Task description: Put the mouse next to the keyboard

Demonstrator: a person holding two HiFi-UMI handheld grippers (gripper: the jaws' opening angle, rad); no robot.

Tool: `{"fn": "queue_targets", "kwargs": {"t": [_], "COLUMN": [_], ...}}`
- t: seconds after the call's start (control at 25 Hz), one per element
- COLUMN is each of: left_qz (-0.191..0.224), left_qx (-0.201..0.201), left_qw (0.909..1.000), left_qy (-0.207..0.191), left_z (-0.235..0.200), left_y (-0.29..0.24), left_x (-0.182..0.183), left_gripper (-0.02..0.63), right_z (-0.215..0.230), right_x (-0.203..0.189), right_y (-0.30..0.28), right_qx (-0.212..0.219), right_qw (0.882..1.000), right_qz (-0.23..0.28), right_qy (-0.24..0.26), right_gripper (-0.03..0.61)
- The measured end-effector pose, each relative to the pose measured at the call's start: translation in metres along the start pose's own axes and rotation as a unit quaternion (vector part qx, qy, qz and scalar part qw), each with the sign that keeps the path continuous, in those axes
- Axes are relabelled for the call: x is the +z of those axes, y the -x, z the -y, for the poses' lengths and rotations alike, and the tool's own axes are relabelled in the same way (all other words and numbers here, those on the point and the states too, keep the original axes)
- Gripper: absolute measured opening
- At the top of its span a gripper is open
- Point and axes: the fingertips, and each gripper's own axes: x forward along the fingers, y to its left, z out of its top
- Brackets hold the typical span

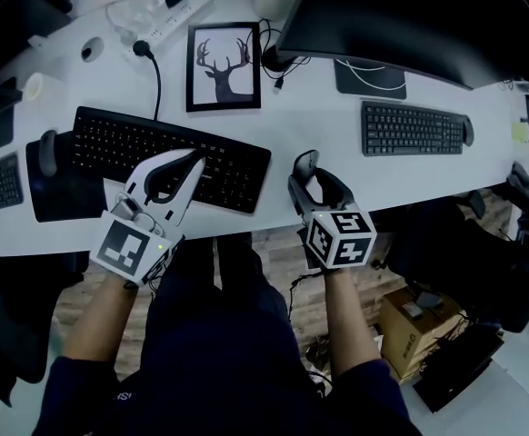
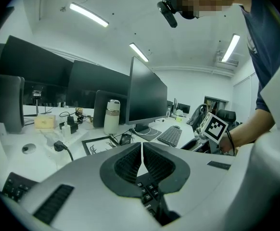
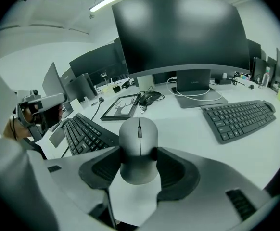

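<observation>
Right gripper view first: your right tool (image 3: 139, 166) is closed on the grey mouse (image 3: 139, 137), a pad pressed to each flank and the wheel end pointing away from you. You can't tell from here whether the mouse touches the desk (image 3: 188, 124). Head view puts that tool at the near edge of the white desk, just beside the right end of the black keyboard (image 1: 110, 143). Your left tool (image 1: 194, 160) hovers over that keyboard's middle, and the left gripper view shows its jaws pinched together with nothing between them. Farther back on the desk there's a framed deer picture (image 1: 224, 66), a white power strip (image 1: 160, 16), a big dark monitor (image 1: 401, 16) and a second keyboard (image 1: 410, 127) off to the right. A dark mouse pad (image 1: 64, 198) lies at the left end of the black keyboard. Below the desk edge you've got wood-pattern floor (image 1: 264, 243) and a cardboard box (image 1: 419, 321). Overhead, strip lights (image 2: 88, 14) run across a white ceiling.
</observation>
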Motion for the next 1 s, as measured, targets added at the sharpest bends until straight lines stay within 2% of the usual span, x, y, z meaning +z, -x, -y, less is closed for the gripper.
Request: {"fn": "queue_targets", "kwargs": {"t": [1.0], "left_qz": [0.004], "left_qx": [-0.01], "left_qw": [0.9997], "left_qy": [0.022], "left_z": [-0.026], "left_y": [0.007], "left_x": [-0.011], "left_gripper": [0.04], "right_z": [0.002], "right_x": [-0.013], "right_y": [-0.023], "right_qx": [-0.071], "right_qw": [0.99], "right_qz": [-0.084], "right_qy": [0.083], "right_gripper": [0.239]}}
